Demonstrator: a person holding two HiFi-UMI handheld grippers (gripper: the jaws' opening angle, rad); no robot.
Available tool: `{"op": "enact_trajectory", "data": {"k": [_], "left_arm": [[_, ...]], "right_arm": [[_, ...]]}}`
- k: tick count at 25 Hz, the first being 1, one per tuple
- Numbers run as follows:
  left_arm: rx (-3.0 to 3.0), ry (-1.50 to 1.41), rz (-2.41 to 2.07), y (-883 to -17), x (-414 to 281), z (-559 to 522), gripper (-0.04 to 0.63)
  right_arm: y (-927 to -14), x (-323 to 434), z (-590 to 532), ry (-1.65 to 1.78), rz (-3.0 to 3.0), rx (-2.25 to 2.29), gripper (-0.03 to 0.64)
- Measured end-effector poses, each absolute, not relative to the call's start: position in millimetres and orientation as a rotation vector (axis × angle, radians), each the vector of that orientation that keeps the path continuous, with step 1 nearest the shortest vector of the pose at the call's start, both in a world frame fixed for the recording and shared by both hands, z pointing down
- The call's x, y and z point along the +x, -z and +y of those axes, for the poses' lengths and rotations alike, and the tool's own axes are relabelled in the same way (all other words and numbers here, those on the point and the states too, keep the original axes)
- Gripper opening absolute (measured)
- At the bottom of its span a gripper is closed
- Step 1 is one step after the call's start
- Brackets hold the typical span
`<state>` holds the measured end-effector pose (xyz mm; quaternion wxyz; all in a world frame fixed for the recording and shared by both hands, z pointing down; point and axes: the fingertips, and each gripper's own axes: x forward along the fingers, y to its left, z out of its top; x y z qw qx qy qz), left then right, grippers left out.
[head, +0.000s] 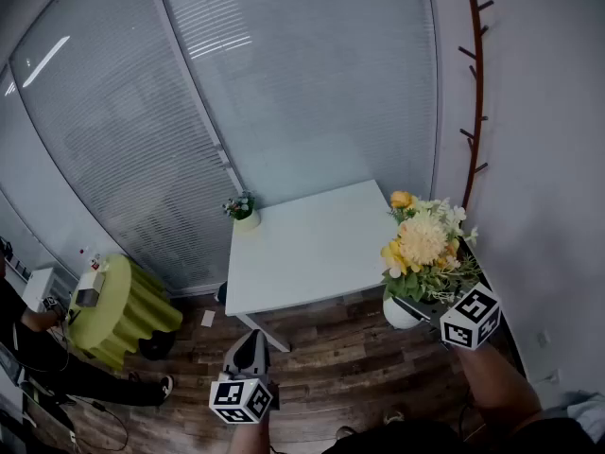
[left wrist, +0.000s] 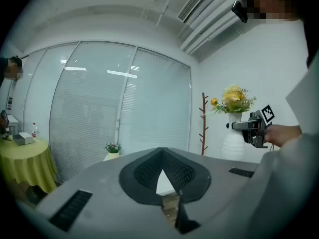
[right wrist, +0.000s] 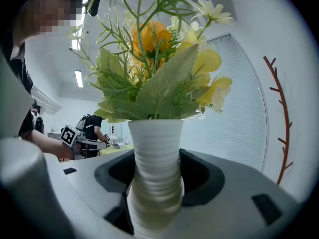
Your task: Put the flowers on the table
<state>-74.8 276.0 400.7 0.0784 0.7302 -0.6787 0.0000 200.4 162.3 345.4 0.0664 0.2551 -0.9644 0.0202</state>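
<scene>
My right gripper [right wrist: 157, 185] is clamped on the white vase [head: 401, 313], flowers [head: 423, 239] in the air just off the table [head: 312, 244] edge, so I'll carry it upright over the top and lower it flat, with my left gripper [head: 250, 340] closed and empty.

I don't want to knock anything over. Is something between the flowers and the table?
Nothing visible does. The right hand-held gripper holds the flowers beside the table, at its right edge, where the top is bare. The only thing on it, a small plant, stands at the far left corner.
</scene>
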Motion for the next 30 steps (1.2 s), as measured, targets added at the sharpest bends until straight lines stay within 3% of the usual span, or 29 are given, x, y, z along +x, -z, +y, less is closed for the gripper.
{"op": "enact_trajectory", "data": {"k": [30], "left_arm": [[2.076, -0.044, -2.158, -405, -9, 209, -0.005]], "right_arm": [[-373, 257, 73, -0.078, -2.912, 0.733, 0.279]]}}
